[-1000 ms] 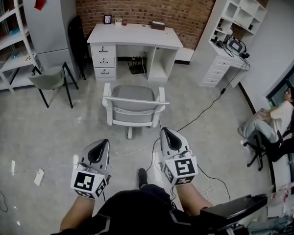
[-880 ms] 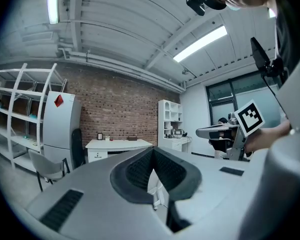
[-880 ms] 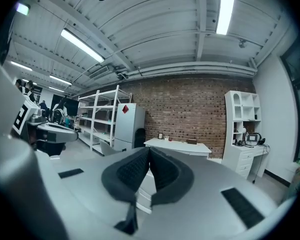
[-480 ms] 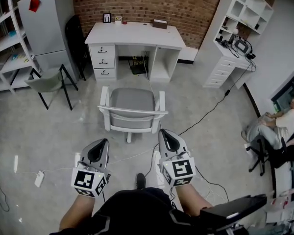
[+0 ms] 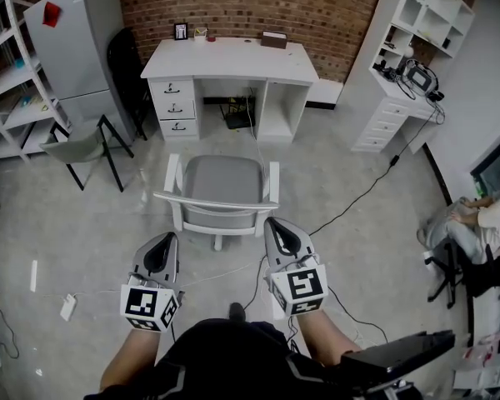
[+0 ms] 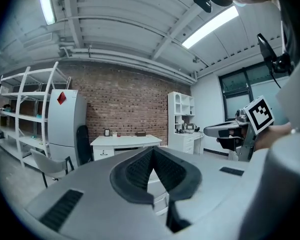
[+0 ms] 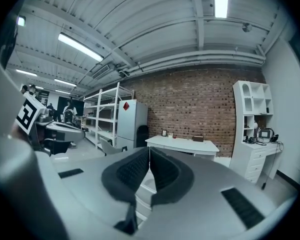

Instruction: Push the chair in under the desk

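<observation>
Seated person [image 5: 487,219] cut off by right edge; chair [image 5: 223,177] base mostly hidden under seat

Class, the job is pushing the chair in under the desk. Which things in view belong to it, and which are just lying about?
Belongs to the job: white armchair, white desk, left gripper, right gripper (both shut, empty).

Lying about: grey fridge, grey folding chair, floor power strip, white drawer unit.

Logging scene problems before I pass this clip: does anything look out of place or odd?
The grey chair stands pulled out on open floor, clear of the white desk, its back turned away from it. Loose cables trail across the floor beside it; its base might catch them. Nothing looks spilled or broken.
</observation>
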The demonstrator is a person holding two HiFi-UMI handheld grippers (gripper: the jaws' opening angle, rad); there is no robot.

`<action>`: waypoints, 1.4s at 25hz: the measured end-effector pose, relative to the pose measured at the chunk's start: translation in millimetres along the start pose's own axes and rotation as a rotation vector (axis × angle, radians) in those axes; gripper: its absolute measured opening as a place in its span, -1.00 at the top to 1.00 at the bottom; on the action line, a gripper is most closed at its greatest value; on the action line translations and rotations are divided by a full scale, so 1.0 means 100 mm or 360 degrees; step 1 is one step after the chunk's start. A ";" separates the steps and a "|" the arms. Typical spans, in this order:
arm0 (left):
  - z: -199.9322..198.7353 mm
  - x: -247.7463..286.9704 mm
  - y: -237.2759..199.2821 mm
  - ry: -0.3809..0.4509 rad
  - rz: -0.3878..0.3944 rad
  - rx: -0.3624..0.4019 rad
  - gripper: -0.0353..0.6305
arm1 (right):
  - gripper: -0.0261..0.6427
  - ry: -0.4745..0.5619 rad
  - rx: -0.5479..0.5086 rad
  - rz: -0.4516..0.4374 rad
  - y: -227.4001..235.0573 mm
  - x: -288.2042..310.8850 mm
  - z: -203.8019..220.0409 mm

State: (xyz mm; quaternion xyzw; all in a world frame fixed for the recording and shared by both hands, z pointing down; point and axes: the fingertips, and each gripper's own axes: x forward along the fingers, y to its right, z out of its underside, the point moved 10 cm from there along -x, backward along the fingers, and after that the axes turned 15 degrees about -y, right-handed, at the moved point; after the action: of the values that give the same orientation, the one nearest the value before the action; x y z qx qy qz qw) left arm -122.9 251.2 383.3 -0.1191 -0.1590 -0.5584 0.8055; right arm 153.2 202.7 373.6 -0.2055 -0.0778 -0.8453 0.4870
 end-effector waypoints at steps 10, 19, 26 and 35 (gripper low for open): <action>-0.21 0.40 0.09 -0.0023 0.0000 0.0104 0.87 | 0.89 0.0037 -0.0086 -0.0075 0.50 0.24 -0.07; -0.24 0.62 -0.01 -0.0094 0.0016 0.0183 0.87 | 0.83 -0.0011 -0.0106 -0.0159 0.62 0.53 0.03; -0.26 0.86 -0.14 -0.0179 0.0013 0.0245 0.87 | 0.73 -0.0079 -0.0143 -0.0217 0.63 0.81 0.06; -0.18 1.26 -0.52 -0.0322 0.0056 0.0365 0.87 | 0.54 -0.0294 -0.0313 -0.0294 0.54 1.31 0.14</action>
State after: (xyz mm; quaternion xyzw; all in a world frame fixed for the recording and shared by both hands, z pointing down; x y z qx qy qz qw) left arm -128.0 117.7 416.5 -0.0848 -0.2998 -0.5075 0.8034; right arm 145.9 75.9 437.9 -0.3211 -0.0578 -0.8675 0.3754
